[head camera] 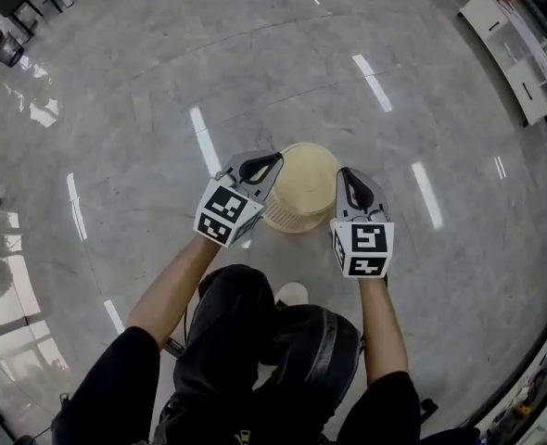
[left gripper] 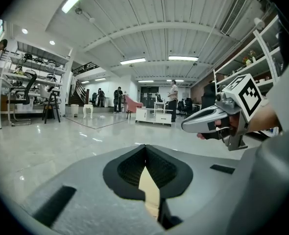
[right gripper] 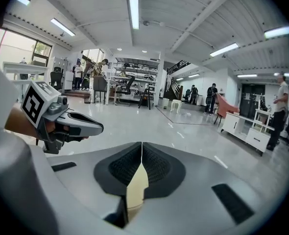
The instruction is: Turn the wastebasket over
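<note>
A cream round wastebasket (head camera: 303, 179) stands on the glossy floor just ahead of the person's knees. Its smooth round top faces up, and a slotted band runs round its near side. My left gripper (head camera: 275, 160) is at the basket's left edge and my right gripper (head camera: 341, 172) at its right edge, both at about the height of its top. Each has its jaws closed tip to tip. In the left gripper view (left gripper: 145, 148) and the right gripper view (right gripper: 142, 146), only a cream sliver shows through the slot behind the meeting tips. Each view also shows the other gripper across from it.
The person crouches, with dark trousers (head camera: 255, 341) and a pale shoe (head camera: 292, 293) right behind the basket. A white cabinet (head camera: 519, 58) stands far right. Farther off are low white furniture (left gripper: 154, 115), shelving (left gripper: 22, 82) and several people.
</note>
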The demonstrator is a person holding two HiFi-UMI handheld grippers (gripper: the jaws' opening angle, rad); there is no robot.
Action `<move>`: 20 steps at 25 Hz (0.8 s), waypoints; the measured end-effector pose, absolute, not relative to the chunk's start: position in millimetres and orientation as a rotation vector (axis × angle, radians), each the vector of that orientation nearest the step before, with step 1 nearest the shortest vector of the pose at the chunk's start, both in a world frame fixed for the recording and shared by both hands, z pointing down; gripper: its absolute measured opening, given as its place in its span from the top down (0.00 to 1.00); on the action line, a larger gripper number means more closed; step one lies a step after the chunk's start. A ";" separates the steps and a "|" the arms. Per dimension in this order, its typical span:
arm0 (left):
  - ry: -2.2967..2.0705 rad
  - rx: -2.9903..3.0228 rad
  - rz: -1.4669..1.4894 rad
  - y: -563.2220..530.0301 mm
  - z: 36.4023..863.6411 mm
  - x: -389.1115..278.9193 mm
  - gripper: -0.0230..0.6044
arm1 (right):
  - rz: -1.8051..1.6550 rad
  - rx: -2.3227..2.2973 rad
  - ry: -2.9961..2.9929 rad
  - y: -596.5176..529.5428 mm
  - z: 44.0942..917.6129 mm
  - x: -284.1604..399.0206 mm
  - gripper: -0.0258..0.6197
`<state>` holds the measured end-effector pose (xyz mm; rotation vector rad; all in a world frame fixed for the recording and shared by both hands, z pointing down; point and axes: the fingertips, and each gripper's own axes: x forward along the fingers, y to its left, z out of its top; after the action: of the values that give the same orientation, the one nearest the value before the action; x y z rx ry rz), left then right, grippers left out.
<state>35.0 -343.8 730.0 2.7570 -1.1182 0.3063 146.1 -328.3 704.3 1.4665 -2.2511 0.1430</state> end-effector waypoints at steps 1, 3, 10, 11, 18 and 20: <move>-1.114 2.762 0.309 -343.9 733.7 35.1 0.95 | 0.160 1.460 -2.249 -330.4 712.3 148.0 0.94; -1.107 2.776 0.321 -342.9 741.1 35.2 0.95 | 0.176 1.454 -2.233 -334.1 729.2 154.0 0.94; -1.095 2.765 0.326 -345.6 768.7 30.9 0.95 | 0.319 1.440 -2.193 -344.7 798.0 178.2 0.74; -1.100 2.758 0.325 -346.0 773.3 28.1 0.95 | 0.347 1.432 -2.192 -346.0 807.6 179.8 0.73; -1.116 2.746 0.386 -346.6 797.4 14.1 0.95 | 0.473 1.402 -2.236 -351.4 841.5 174.9 0.62; -1.120 2.742 0.389 -346.2 801.7 11.2 0.95 | 0.545 1.419 -2.267 -350.1 844.3 174.0 0.60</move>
<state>11.2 -346.2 801.7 2.7421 -1.1198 0.3893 174.0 -350.1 844.3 1.4194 -2.2665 0.5455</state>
